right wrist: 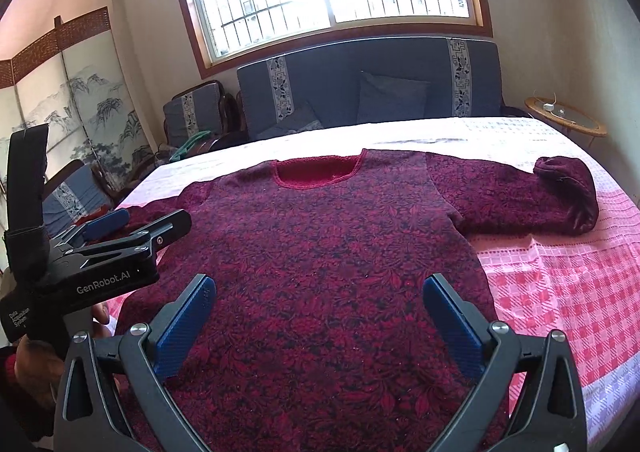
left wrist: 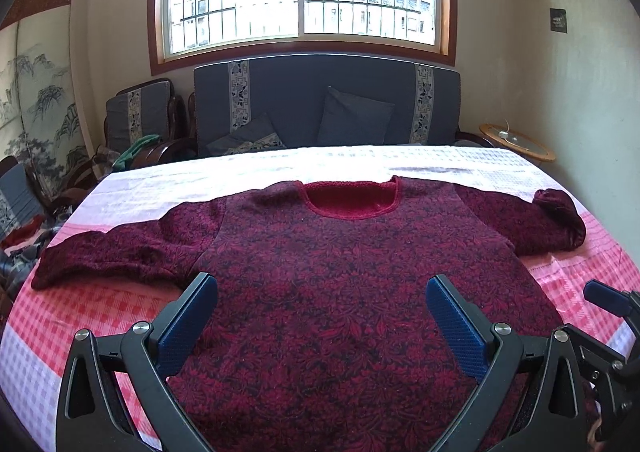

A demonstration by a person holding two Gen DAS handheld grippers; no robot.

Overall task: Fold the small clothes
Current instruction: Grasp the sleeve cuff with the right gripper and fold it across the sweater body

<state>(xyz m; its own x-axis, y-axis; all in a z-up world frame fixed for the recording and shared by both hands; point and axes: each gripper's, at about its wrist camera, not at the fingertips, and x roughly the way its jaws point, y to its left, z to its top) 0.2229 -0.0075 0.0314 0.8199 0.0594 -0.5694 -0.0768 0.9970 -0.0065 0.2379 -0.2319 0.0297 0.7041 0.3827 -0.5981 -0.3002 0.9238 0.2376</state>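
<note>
One dark red patterned sweater (left wrist: 352, 292) is lying flat, front up, on the bed (left wrist: 100, 304), its body spreading directly ahead of and beneath both hand-held grippers, its neckline at the far end. The left hand-held gripper (left wrist: 322, 316) is hovering with its two blue pads wide apart, gripping nothing; the right hand-held gripper (right wrist: 320, 316) is doing the same, just to its right. Two sleeves are stretching out: the left sleeve (left wrist: 112, 256) is running off beyond the left hand-held gripper, the right sleeve (right wrist: 516, 192) is lying far right, its cuff doubled back.

Judging from this, the thick knit is risking a shallow pinch that grabs only the top layer, so the fold would be dragging crooked. The checked bedcover could also be getting caught in the jaws and lifting with the sweater. Working so close together, the two tools could be bumping.
</note>
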